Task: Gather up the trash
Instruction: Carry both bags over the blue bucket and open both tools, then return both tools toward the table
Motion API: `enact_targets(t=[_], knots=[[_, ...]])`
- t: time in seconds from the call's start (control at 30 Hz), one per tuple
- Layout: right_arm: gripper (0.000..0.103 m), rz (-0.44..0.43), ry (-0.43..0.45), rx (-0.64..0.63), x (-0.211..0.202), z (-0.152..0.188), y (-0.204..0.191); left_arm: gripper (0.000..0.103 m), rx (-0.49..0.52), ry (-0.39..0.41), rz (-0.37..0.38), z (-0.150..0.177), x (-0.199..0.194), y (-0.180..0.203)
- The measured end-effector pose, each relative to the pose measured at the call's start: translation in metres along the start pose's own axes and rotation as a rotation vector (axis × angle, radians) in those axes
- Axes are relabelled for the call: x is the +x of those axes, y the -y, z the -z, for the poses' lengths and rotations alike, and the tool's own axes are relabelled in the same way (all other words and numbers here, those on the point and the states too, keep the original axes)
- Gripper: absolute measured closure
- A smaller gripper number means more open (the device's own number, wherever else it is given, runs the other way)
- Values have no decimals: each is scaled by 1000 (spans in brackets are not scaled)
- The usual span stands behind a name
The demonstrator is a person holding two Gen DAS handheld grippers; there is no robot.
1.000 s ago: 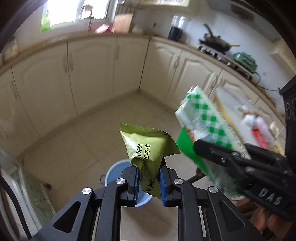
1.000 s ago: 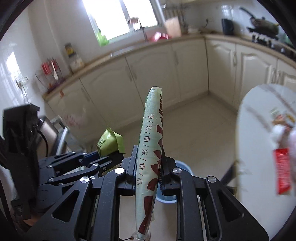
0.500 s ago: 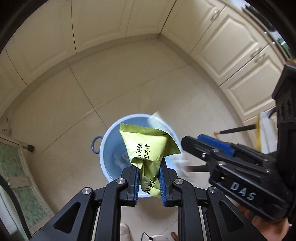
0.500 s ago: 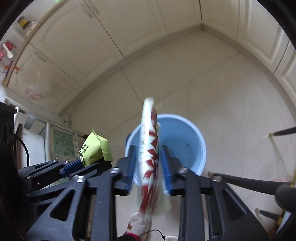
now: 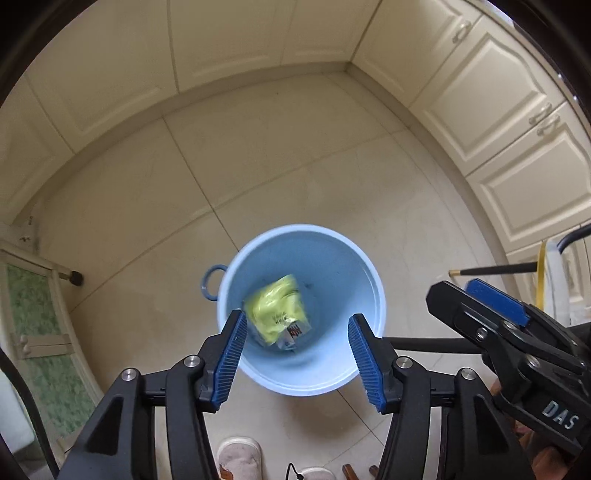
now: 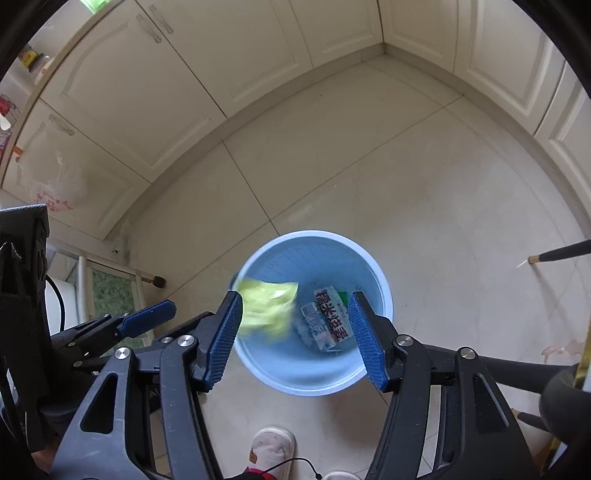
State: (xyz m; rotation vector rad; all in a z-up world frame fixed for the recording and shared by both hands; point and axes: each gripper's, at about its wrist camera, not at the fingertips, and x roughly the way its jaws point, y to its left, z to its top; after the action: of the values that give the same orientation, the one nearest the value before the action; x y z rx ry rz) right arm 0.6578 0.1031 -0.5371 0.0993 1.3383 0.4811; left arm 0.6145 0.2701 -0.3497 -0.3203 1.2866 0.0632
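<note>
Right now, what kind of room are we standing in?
Most likely a home kitchen: cream base cabinets run along two walls and meet in a corner, the floor is pale tile, and a blue bucket serves as the trash bin.

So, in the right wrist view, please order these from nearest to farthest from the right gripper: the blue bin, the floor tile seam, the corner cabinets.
1. Blue bin: directly beyond the right gripper, seen between its open jaws.
2. Floor tile seam: past the bin, running up-left.
3. Corner cabinets: at the top, against the wall.
</note>
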Motion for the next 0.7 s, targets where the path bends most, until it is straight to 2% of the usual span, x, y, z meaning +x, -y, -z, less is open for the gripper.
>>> enact_targets(t=[0.03, 0.17, 0.27, 0.33, 0.43, 0.53, 0.63, 0.7], knots=[[30, 5, 10, -11, -7, 0, -4, 48, -3, 5, -1, -1, -10, -1], [30, 14, 55, -62, -43, 2, -32, 48, -19, 86, -35, 13, -62, -4], [26, 13, 107, -108, -84, 8, -56, 46, -43, 181, -49, 19, -115, -5], [18, 23, 157, -153, -116, 15, -75, 42, -45, 253, -68, 24, -154, -6], [16, 39, 249, -216, -172, 27, -100, 38, -27, 382, -100, 34, -217, 1], [9, 84, 362, -273, -231, 47, -121, 29, 4, 498, -128, 52, -273, 23], [7, 126, 478, -298, -294, 73, -132, 20, 50, 620, -140, 78, -322, 59], [3, 139, 538, -297, -332, 89, -136, 10, 66, 688, -138, 96, -348, 79]])
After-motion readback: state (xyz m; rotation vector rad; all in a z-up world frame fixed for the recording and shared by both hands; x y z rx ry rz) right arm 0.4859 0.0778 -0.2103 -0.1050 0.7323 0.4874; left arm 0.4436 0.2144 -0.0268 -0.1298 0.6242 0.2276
